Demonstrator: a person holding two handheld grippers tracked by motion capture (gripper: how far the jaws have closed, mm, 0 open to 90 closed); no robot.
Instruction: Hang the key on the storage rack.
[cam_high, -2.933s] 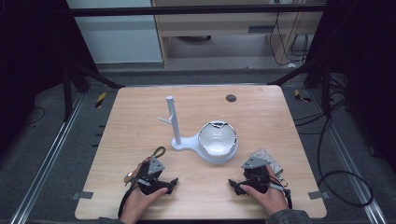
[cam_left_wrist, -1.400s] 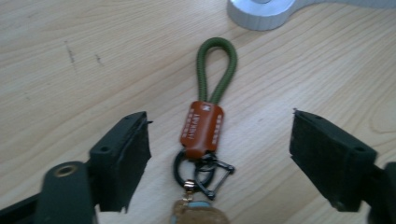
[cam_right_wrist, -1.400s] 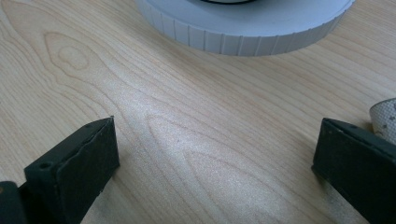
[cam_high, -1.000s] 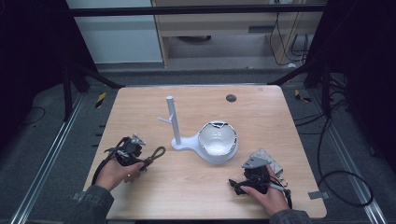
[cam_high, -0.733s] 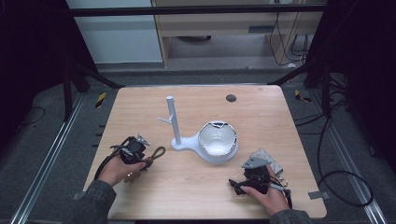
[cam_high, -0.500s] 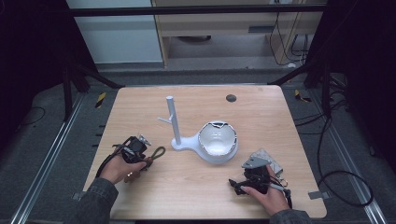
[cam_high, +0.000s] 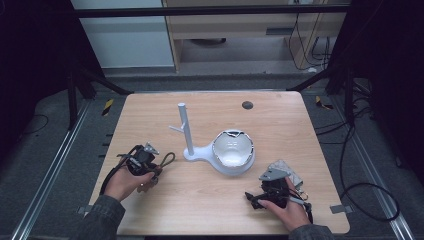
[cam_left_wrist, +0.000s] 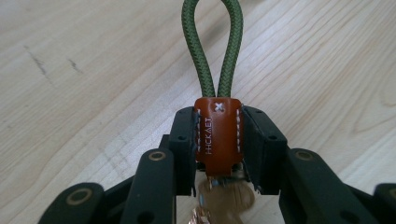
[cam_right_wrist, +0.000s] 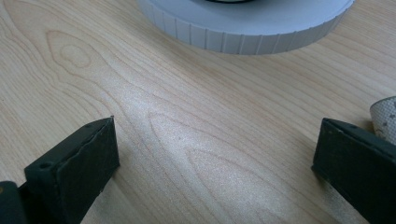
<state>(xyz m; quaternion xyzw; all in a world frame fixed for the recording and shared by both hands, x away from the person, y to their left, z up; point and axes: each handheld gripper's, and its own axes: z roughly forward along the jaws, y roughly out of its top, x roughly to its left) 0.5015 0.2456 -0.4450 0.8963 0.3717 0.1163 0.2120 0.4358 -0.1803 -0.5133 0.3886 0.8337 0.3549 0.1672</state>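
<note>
- Pale wood counter (cam_high: 210, 200), dark floor around it; white stand (cam_high: 186, 131) with an upright post and side peg near centre, its dish-shaped base (cam_high: 233, 155) to the right.
- Item in hand: key strap, a brown leather tab (cam_left_wrist: 218, 135) on an olive cord loop (cam_left_wrist: 212, 51), lying at the near left of the counter, left of the stand.
- Left claw (cam_left_wrist: 218, 154): jaws have just been closing; now clenched on the leather tab, loop pointing away from the hand.
- Right claw (cam_right_wrist: 215, 158): released, jaws wide apart, resting near right, just before the dish.
- Handling note: keep the pinch square on the tab, lift straight, hold the loop open and facing the peg; avoid twisting, or the cord may droop shut.
</note>
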